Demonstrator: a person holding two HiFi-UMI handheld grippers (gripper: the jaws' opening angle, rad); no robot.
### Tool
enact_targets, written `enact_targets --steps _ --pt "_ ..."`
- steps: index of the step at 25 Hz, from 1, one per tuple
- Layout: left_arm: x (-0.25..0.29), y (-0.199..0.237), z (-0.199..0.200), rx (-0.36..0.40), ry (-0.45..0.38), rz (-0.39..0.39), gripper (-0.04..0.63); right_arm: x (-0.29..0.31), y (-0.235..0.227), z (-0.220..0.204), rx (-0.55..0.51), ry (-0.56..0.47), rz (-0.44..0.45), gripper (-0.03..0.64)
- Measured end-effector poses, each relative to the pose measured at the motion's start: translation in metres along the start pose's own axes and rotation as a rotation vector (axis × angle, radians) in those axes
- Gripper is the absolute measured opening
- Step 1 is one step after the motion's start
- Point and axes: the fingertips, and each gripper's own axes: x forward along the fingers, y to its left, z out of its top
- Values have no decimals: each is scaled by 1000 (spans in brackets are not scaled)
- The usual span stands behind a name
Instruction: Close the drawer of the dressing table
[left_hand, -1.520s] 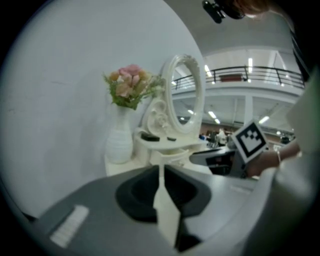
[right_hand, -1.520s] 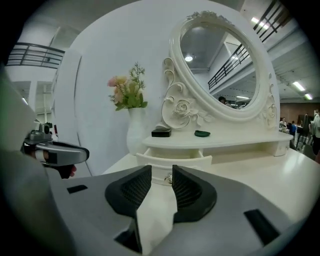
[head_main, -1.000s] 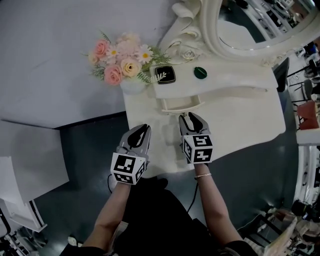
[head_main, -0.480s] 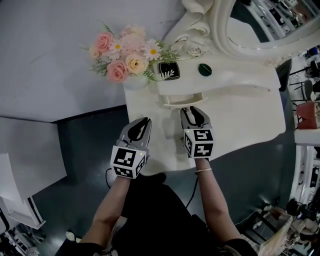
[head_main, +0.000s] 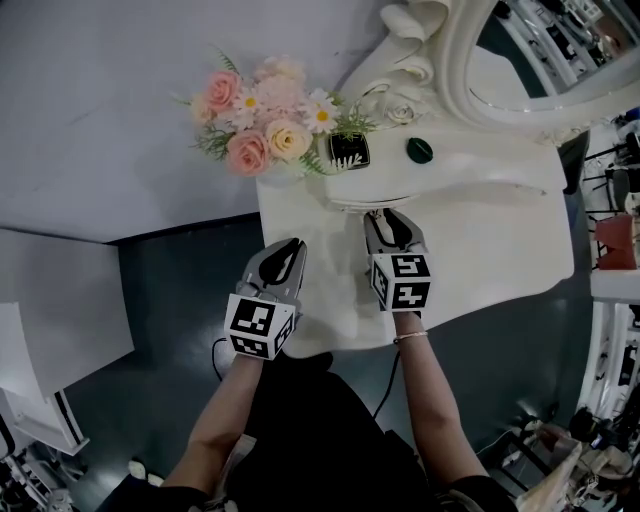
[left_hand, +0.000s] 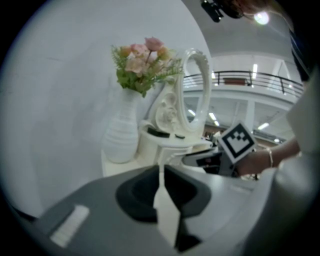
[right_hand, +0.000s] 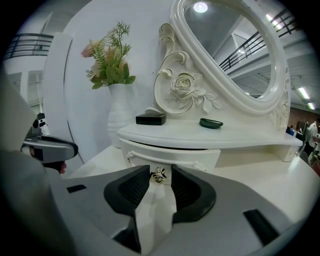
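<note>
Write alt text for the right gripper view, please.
The right claw, whose jaws have just been opening, stands open around the small metal knob of a white drawer. Above are a black box, a green dish and an oval mirror.

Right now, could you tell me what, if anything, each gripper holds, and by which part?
Nothing is held. The right gripper has just been opening, the drawer knob free between its jaws; the left gripper is shut, empty.

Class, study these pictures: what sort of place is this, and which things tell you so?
Probably a staged set inside a large hall, not a bedroom: the dressing table and flower vase stand before a bare white panel, and a balcony railing shows beyond.
</note>
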Motion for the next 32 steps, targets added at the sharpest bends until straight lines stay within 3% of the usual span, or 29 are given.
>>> enact_targets --steps 22,32 --pt "-3 9 8 10 -13 25 32 18 -2 10 -14 -11 27 126" --pt "-18 -1 16 44 -37 24 29 -18 2 12 4 -65 22 126"
